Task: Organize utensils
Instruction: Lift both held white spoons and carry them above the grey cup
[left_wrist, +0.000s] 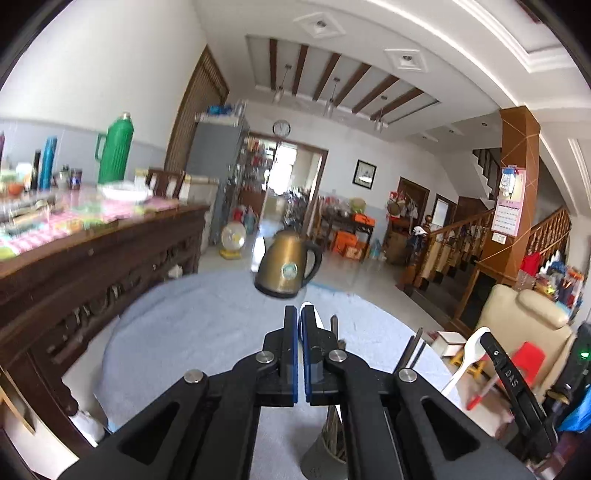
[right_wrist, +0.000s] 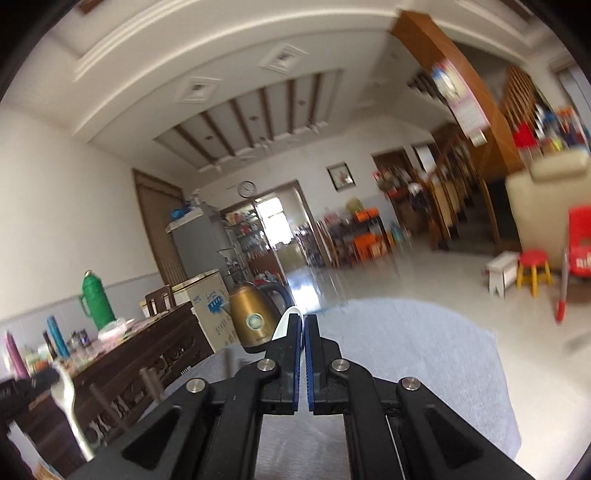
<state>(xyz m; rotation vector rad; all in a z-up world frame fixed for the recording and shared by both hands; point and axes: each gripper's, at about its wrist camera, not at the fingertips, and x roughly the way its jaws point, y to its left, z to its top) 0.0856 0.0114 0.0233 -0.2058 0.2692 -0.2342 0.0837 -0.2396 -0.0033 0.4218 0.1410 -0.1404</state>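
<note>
both claws are clamped on white spoons: the left gripper (left_wrist: 299, 314) pinches a white spoon (left_wrist: 309, 314), the right gripper (right_wrist: 303, 321) another spoon (right_wrist: 285, 324), over the grey-clothed table (left_wrist: 192, 332) near its far edge.

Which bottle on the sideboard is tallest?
The green flask with a handle; it rises well above the blue bottle to its left.
</note>
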